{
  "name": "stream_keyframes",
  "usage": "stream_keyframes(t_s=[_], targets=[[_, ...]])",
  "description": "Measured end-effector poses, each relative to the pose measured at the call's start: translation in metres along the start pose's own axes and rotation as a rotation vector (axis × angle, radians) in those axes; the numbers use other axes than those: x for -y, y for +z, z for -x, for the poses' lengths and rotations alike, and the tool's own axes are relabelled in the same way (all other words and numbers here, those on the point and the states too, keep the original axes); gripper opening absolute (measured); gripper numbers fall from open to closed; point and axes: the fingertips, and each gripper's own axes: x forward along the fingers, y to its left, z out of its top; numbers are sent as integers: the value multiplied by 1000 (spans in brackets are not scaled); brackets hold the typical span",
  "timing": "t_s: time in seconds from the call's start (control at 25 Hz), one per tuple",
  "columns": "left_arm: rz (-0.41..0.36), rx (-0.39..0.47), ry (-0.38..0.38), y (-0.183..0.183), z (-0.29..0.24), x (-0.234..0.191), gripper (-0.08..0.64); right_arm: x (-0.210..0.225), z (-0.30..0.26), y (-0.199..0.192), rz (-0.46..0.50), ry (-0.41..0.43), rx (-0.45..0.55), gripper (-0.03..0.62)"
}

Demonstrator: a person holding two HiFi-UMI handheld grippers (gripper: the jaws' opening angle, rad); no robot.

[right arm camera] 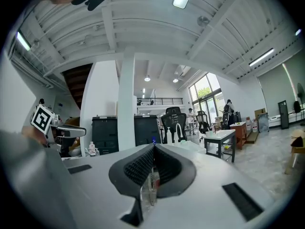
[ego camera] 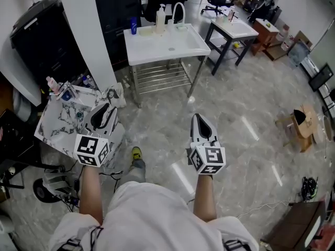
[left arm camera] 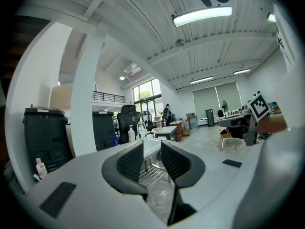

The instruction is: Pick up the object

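A white table (ego camera: 167,48) stands ahead of me, across the grey floor. On its far edge are a white pump bottle (ego camera: 160,20), a curved tap (ego camera: 179,10) and a small blue container (ego camera: 134,25). Both grippers are held at waist height, well short of that table. My left gripper (ego camera: 102,112) is open with nothing between its fingers; in the left gripper view (left arm camera: 152,152) the table shows through the gap. My right gripper (ego camera: 200,120) is shut and empty, its ribbed pads (right arm camera: 143,165) meeting at the tips.
A marble-patterned side table (ego camera: 60,120) with small bottles (ego camera: 53,84) sits just left of the left gripper. Black bins (ego camera: 44,35) and a white pillar (ego camera: 84,30) stand behind it. A second white desk (ego camera: 234,29) is at the back right, a cardboard box (ego camera: 302,125) further right.
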Motion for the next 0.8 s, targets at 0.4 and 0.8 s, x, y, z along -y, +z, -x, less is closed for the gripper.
stream_keyframes(t_s=[0.4,0.8], targets=[[19,2,-26,-17,-88,-45,107,25,-87,-9,7,-40,-20,5],[50,-14,-12,-31,-196,-133,107,40,-234,-11,22,-47,-56,5]])
